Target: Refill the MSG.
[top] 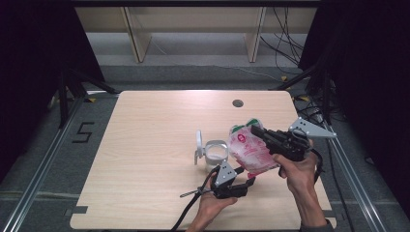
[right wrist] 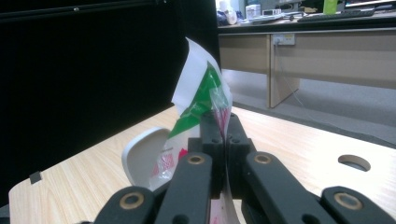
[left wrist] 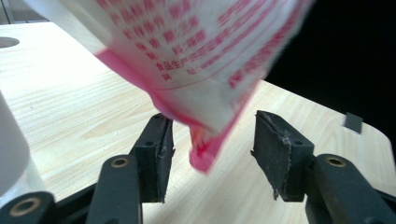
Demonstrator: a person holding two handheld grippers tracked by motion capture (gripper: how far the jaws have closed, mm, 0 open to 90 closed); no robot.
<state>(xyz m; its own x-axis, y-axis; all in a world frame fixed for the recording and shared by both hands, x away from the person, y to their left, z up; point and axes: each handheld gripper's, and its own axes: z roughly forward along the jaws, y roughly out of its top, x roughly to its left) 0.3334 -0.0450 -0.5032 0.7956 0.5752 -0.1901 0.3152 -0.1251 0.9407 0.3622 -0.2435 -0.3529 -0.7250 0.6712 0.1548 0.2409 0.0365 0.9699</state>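
On the wooden table (top: 145, 145), the right gripper (top: 256, 130) pinches the pink packet (top: 249, 150) at three o'clock of the white jar (top: 216, 151), while the left gripper (left wrist: 212, 154) stands wide around its bottom corner, so the packet could swing and spill beside the jar.

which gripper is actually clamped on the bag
The right gripper: its jaws are shut on the bag near the green top. The left gripper has open jaws, with the bag's pink corner hanging between them, unpressed.
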